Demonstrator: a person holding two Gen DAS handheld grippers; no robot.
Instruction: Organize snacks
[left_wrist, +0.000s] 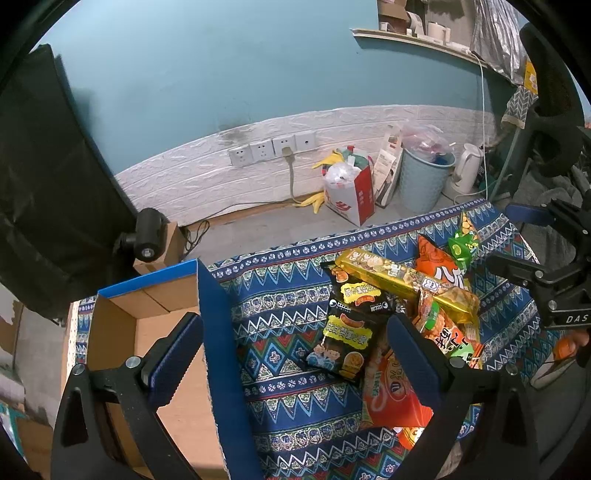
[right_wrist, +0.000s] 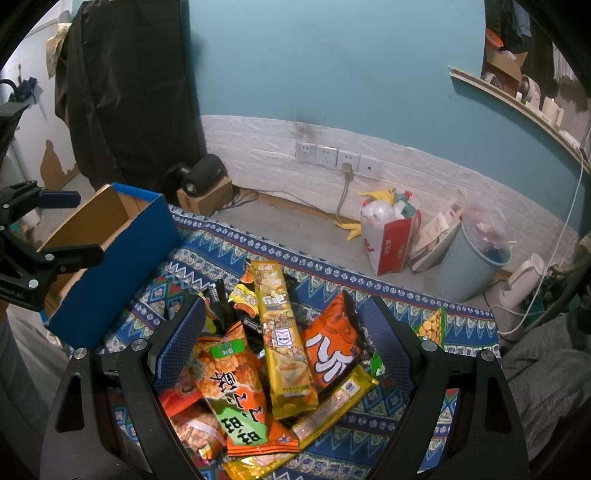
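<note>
Between the spread fingers of the right gripper (right_wrist: 282, 343), a heap of snack packets is lying on the patterned cloth (right_wrist: 369, 291); the jaws are standing wide apart and gripping nothing. Directly under them an orange-and-green rice cracker bag (right_wrist: 240, 391) is overlapping a long yellow packet (right_wrist: 282, 332), with an orange packet (right_wrist: 332, 347) just beside it on the right. Black packets (right_wrist: 236, 314) are showing behind the pile. The left gripper (left_wrist: 295, 354) is likewise hanging wide open and empty, one finger over the inside of the cardboard box (left_wrist: 173, 295), the other over the heap. A black-and-yellow packet (left_wrist: 345, 339) is lying between its fingers on the cloth. The box, blue outside, is sitting on the cloth left of the snacks, apparently empty. Beyond the cloth, a red-and-white paper bag (left_wrist: 351, 192) and a pale blue bin (left_wrist: 424, 181) are standing against the wall.
</note>
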